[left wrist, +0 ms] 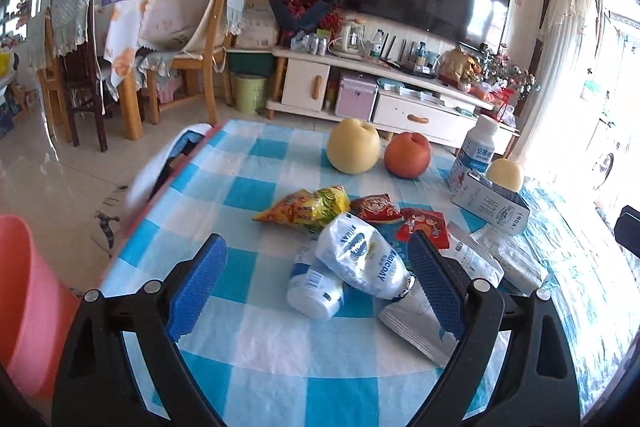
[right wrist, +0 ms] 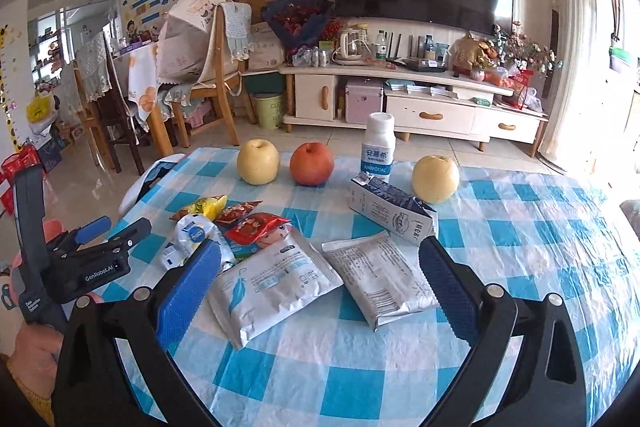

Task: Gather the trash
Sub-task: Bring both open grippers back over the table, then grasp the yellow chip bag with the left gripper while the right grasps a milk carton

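Table [right wrist: 520,227], blue-and-white checked cloth, fills the lower half of both wrist views. Pink bin [left wrist: 28,291] sits off the table edge at 9 o'clock in the left wrist view, below table level.

Left gripper [left wrist: 316,279]: jaws spread wide, nothing between the pads; it hovers over a heap of wrappers. Also seen from the right wrist camera at 9 o'clock, held by a hand [right wrist: 34,359]. Right gripper [right wrist: 320,283]: jaws wide apart, empty, above two flat pouches.

Fruit in a row at 12 o'clock on the far side of the table: yellow pear [right wrist: 258,161], red apple [right wrist: 312,163], second pear [right wrist: 436,179] further toward 1 o'clock. White yogurt bottle [right wrist: 379,146] stands upright between the apple and the second pear. Milk carton [right wrist: 394,213] lies on its side just in front of the bottle.

Trash, near side of the table:
- white pouch with feather print [right wrist: 272,287], flat, touching a silver-backed pouch [right wrist: 380,279] at its 3 o'clock
- crumpled white-and-blue bag [left wrist: 360,259] lying over a small white cup [left wrist: 316,287]
- yellow snack bag [left wrist: 308,207] at 11 o'clock of the heap
- two red snack wrappers [left wrist: 376,207], side by side, just beyond the crumpled bag
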